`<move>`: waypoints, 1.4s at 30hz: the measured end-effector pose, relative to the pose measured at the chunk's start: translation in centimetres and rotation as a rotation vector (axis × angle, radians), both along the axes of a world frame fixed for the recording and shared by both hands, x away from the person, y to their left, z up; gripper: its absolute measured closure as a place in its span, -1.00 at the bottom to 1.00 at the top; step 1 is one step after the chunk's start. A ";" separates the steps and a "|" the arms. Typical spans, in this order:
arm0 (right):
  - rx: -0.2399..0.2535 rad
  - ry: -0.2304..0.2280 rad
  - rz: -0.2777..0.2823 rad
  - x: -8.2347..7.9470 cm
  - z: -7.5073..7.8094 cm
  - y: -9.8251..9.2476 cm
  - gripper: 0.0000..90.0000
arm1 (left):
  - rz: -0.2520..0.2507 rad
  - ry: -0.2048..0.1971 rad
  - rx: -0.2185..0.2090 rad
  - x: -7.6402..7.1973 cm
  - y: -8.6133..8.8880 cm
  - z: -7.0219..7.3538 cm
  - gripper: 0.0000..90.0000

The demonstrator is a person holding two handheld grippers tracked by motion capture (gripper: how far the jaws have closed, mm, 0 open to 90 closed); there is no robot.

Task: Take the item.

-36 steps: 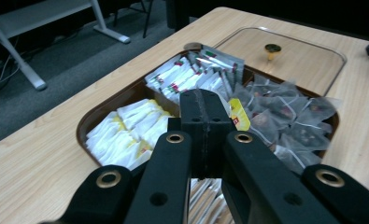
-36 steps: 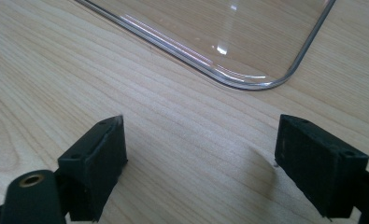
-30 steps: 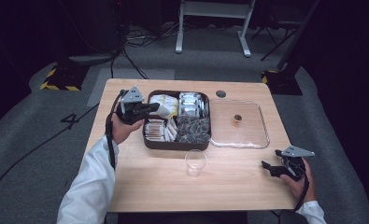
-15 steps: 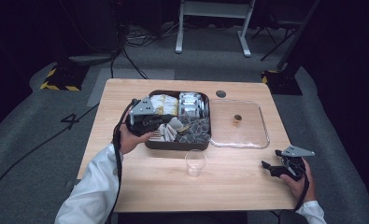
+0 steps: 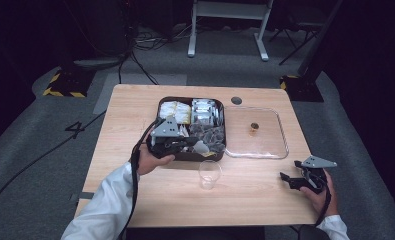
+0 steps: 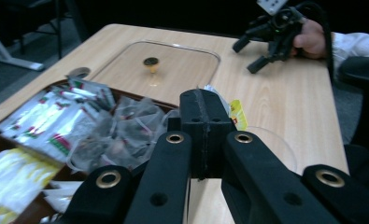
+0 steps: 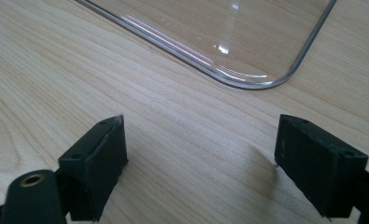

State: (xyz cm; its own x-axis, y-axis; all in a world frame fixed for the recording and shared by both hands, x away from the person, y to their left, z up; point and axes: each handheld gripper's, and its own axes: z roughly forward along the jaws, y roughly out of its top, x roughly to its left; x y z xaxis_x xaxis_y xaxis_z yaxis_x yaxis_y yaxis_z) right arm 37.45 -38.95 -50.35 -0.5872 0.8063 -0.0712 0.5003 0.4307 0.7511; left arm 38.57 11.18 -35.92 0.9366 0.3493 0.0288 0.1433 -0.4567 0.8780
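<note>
On the wooden table (image 5: 135,115), the left gripper (image 5: 195,144) sits at the near edge of the dark tray (image 5: 158,107), its jaws pressed together on a tea bag (image 6: 236,112); in the left gripper view a white corner and a yellow tag of this bag project just beyond the closed pads, above the rim of the cup. The tray itself holds yellow sachets (image 5: 175,110) at its far left, silver packets (image 5: 205,110) at its far right, and translucent mesh tea bags (image 5: 210,135) in the near right part. A clear plastic cup (image 5: 209,173) stands upright on the table just in front of the tray, near the held bag and apart from it. To the right of the tray, just beside it, lies the transparent lid (image 5: 275,150), flat, with its small brown knob (image 5: 254,127) pointing up. Farthest right, well apart from the lid and cup, the right gripper (image 5: 288,179) is held low over the bare table with its jaws spread wide and nothing between them; the right gripper view places a rounded corner of the lid beyond its pads (image 7: 105,154).
</note>
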 end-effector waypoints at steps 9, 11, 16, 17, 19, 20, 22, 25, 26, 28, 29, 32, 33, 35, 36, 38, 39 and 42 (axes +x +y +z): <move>-0.001 -0.001 -0.001 0.0 0.0 0.0 -0.62 | -0.049 0.032 0.029 -0.6 -1.5 -1.6 1.00; 0.000 0.000 0.000 0.0 0.0 0.0 -0.62 | -0.063 0.038 0.039 -0.7 -1.8 -2.0 1.00; 0.000 0.000 0.000 0.0 0.0 0.0 -0.62 | -0.085 0.045 0.067 -0.9 -2.4 -2.5 1.00; -0.001 -0.001 0.000 0.0 0.0 0.0 -0.62 | -0.089 0.043 0.074 -0.9 -2.5 -2.6 1.00; 0.000 0.000 0.000 0.0 0.0 0.0 -0.62 | -0.093 0.047 0.084 -1.0 -2.8 -2.8 1.00; -0.001 0.000 0.000 0.0 0.0 0.0 -0.62 | -0.099 0.048 0.099 -1.1 -3.0 -3.0 1.00; -0.002 -0.001 0.000 0.0 0.0 0.0 -0.62 | -0.111 0.053 0.106 -1.2 -3.2 -3.3 1.00; -0.002 -0.001 -0.001 0.0 0.0 0.0 -0.62 | -0.123 0.059 0.125 -1.2 -3.6 -3.8 1.00; -0.002 -0.001 0.000 0.0 0.0 0.0 -0.62 | -0.125 0.067 0.132 -1.2 -3.7 -4.0 1.00; -0.002 -0.002 0.000 0.0 0.0 0.0 -0.62 | -0.130 0.071 0.148 -1.2 -4.0 -4.3 1.00; -0.002 -0.002 -0.001 -0.1 0.0 0.0 -0.62 | -0.132 0.068 0.156 -1.1 -4.0 -4.4 1.00; -0.002 -0.002 -0.001 0.0 0.0 0.0 -0.62 | -0.134 0.072 0.173 -1.1 -4.4 -4.8 1.00; -0.002 -0.002 -0.001 0.0 0.0 0.0 -0.62 | -0.134 0.074 0.178 -1.1 -4.5 -4.9 1.00; -0.003 -0.002 -0.001 -0.1 0.0 0.0 -0.62 | -0.137 0.075 0.190 -1.1 -4.7 -5.1 1.00; -0.003 -0.002 0.000 -0.1 0.0 0.0 -0.62 | -0.140 0.075 0.196 -1.0 -4.8 -5.2 0.99; -0.002 -0.002 -0.001 -0.1 0.0 0.0 -0.62 | -0.140 0.080 0.204 -1.0 -5.0 -5.4 0.99; -0.003 -0.002 0.000 -0.1 0.0 0.0 -0.62 | -0.142 0.077 0.210 -1.0 -5.1 -5.5 0.99; -0.003 -0.004 0.000 -0.1 0.0 0.0 -0.62 | -0.140 0.085 0.210 -1.0 -5.2 -5.7 0.98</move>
